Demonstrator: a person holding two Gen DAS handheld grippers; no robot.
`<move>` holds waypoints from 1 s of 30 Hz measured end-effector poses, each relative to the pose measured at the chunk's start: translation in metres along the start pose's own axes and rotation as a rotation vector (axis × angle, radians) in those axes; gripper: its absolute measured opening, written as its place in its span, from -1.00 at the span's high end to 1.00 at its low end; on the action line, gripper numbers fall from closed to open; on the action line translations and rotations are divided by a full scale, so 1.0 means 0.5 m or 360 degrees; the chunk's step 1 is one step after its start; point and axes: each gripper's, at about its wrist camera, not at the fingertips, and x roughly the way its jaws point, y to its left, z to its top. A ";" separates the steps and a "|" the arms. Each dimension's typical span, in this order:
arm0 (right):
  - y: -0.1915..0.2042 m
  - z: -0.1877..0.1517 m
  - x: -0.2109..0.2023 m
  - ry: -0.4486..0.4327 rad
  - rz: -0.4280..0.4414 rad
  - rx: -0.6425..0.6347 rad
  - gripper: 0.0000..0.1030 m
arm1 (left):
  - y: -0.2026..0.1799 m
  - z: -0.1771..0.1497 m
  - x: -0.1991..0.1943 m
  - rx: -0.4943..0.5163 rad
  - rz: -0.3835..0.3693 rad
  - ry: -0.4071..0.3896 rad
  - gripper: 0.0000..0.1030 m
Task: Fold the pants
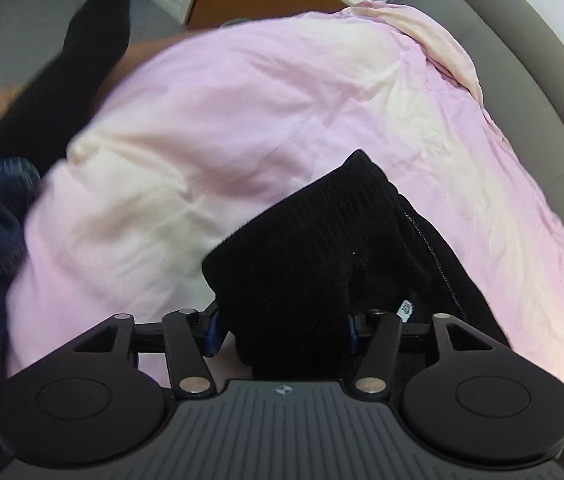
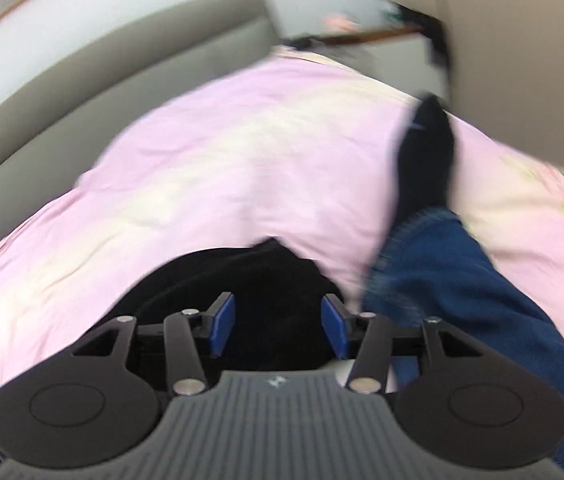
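Pants (image 1: 314, 248) bunched on pink sheet (image 1: 241, 120), at 6 o'clock in both views. Your left gripper (image 1: 282, 330) spread, cloth between pads, no pinch. Right gripper (image 2: 277, 322) spread, empty. Folding looks barely begun.

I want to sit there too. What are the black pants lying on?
The black pants lie on a pink sheet spread over the bed. What is beneath the sheet, and the sheet right under the pants, stays covered.

Left gripper (image 1: 282, 330) and right gripper (image 2: 277, 322) both point steeply downward, jaws parted, blue pads (image 2: 221, 322) showing.
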 end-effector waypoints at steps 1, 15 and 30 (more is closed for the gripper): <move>0.036 -0.013 -0.006 0.0010 0.0088 -0.0089 0.08 | -0.011 0.000 -0.011 0.0072 0.0051 -0.0024 -0.42; 0.625 -0.407 -0.104 0.0451 0.1295 -0.1296 0.09 | -0.008 0.025 -0.097 0.0278 0.0586 -0.0392 -0.53; 0.408 -0.288 -0.062 0.0328 0.0912 -0.1133 -0.01 | -0.330 -0.289 -0.058 0.1482 -0.0192 -0.0299 -0.75</move>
